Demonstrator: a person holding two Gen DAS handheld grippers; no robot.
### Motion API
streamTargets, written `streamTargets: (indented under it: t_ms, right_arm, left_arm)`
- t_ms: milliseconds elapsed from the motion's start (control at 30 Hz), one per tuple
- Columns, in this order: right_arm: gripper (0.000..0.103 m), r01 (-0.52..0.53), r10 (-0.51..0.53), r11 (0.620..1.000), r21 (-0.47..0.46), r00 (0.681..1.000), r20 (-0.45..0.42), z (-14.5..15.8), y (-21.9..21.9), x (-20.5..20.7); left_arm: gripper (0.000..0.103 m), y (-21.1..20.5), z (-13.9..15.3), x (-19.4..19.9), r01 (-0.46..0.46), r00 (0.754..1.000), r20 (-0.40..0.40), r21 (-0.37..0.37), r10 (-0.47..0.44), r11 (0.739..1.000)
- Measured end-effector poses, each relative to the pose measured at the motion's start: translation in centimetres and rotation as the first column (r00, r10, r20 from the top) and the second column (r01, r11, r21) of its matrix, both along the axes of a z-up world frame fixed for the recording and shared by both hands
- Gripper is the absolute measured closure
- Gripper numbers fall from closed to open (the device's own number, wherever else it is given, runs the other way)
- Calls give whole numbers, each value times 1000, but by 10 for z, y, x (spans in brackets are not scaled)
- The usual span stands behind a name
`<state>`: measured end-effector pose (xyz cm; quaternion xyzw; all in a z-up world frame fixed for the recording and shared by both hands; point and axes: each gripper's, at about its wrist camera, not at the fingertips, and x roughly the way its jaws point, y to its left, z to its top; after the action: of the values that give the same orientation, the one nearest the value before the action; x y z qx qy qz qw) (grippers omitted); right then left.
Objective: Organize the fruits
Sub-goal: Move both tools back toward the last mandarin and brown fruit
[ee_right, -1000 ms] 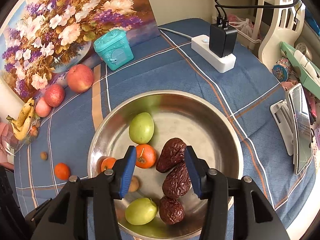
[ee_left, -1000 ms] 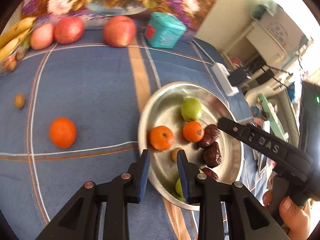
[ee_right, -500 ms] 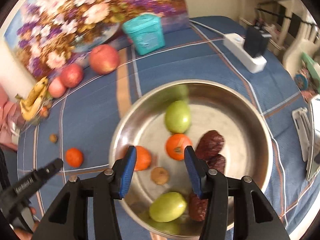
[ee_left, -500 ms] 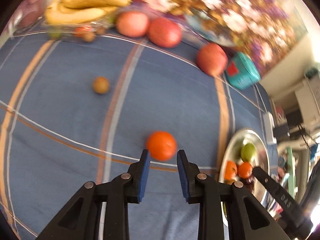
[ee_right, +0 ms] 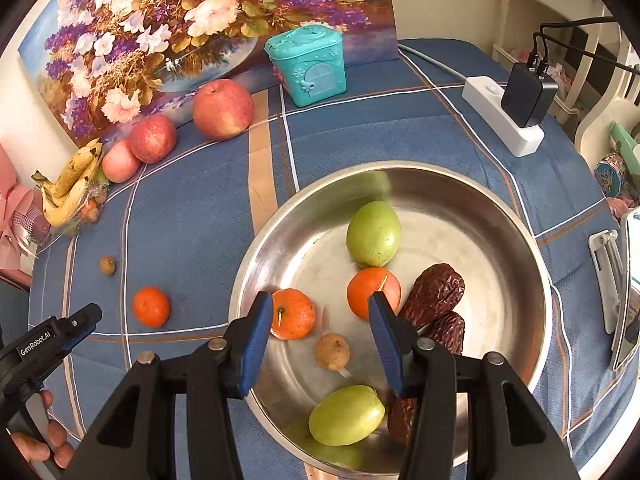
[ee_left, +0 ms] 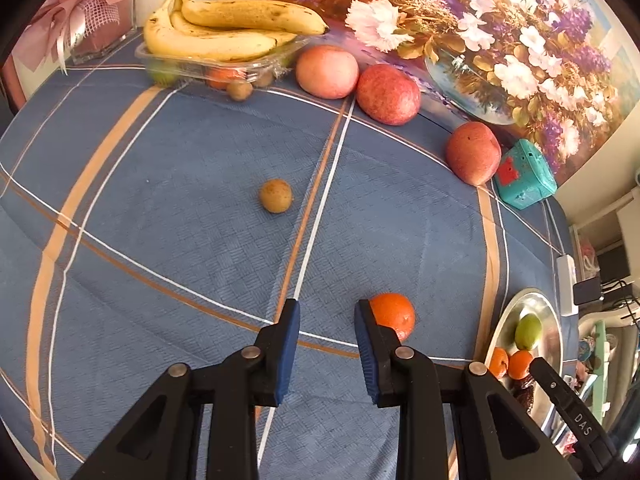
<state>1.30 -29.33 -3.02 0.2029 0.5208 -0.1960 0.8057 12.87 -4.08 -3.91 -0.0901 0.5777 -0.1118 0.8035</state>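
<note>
Left tool (ee_left: 326, 320) open, empty, loose tangerine (ee_left: 391, 316) beside its right finger. Right tool (ee_right: 316, 312) open, empty, above steel bowl (ee_right: 532, 264) near tabletop's right edge.

In the left wrist view the right finger pad (ee_left: 366, 344) hides part of the loose orange (ee_left: 394, 316), while the metal bowl (ee_left: 554, 344) is partly covered at lower right.
</note>
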Motion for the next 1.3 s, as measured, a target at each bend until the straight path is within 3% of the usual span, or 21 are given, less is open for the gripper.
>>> streamTargets:
  t_ms: [100,133,233,267,367,433,667,700,733,767,1067,1300]
  right_arm:
    - [31,2,-2,1000,3,1000,-5,-2,0,1]
    - [31,2,-2,1000,3,1000,-8,-3,0,1]
    - [31,-4,4,1000,-1,1000,-16,-4,2,2]
    - [31,-5,5,1000,-6,1000,-18,-4,2,2]
    - [30,-9,9,1000,-18,1000,-20,-4,3,2]
    - [24,-12,12,1000,-24,1000,-18,-4,4,3]
    - [23,-29,28,997,-71,999,-20,-4,8,6]
    - [17,-32,30,997,-75,999,-21,-4,9,6]
    - [5,-36,34,996,-80,999,-20,-5,10,7]
    - [2,-39,38,996,-83,999,-18,-5,11,8]
    - [2,-64,65,993,-101,998,8,-2,24,16]
    - [2,-141,144,989,-42,987,77,7,52,34]
  left_arm:
    - [50,-1,-4,1,-3,1000,-10,12,3,1000]
    - [37,-2,-5,1,-1,1000,-14,16,1,1000]
    - [31,-2,-5,0,-7,1000,-9,32,7,999]
    - [22,-2,-5,0,-10,1000,-6,38,11,999]
    - [8,2,-6,1,-29,1000,9,49,28,998]
    - [7,5,-6,1,-41,999,16,52,40,998]
    - [0,7,-7,0,-58,998,42,84,55,995]
    - [0,7,-7,-1,-57,998,45,86,54,995]
    - [0,7,-7,-1,-55,998,48,87,51,995]
    - [0,7,-7,-1,-53,998,48,89,49,995]
    - [0,7,-3,7,-29,996,87,135,17,990]
    - [0,24,6,17,-19,990,137,94,6,995]
